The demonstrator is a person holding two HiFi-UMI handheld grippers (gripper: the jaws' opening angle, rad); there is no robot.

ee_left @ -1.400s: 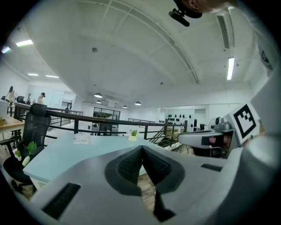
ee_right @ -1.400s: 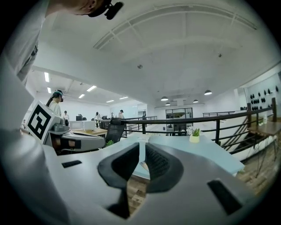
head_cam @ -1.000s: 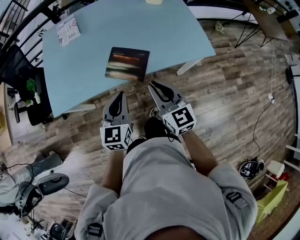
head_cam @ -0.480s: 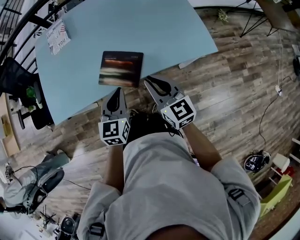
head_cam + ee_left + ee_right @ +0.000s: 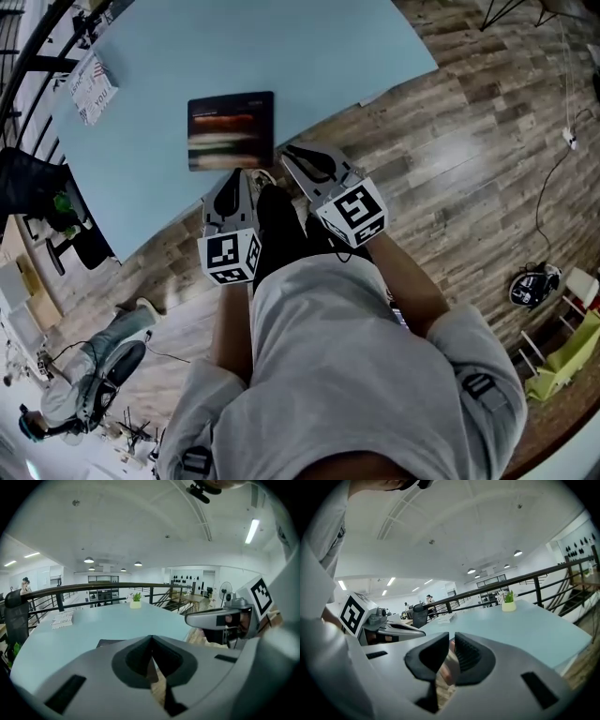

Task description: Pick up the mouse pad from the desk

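Approach to the desk [image 5: 319, 56]. The mouse pad [image 5: 232, 129] lies flat near the desk's front edge, untouched. The left gripper [image 5: 234, 178] hangs just short of it with jaws closed tip to tip. The right gripper [image 5: 296, 156] shows only a thin slit between its jaws, and neither holds anything. Likely failure: jaws this narrow would shove the thin pad across the smooth top rather than catch its edge, so they must open first. Compared with a second ago, both grippers have drawn closer to the pad, and their jaw settings look unchanged.
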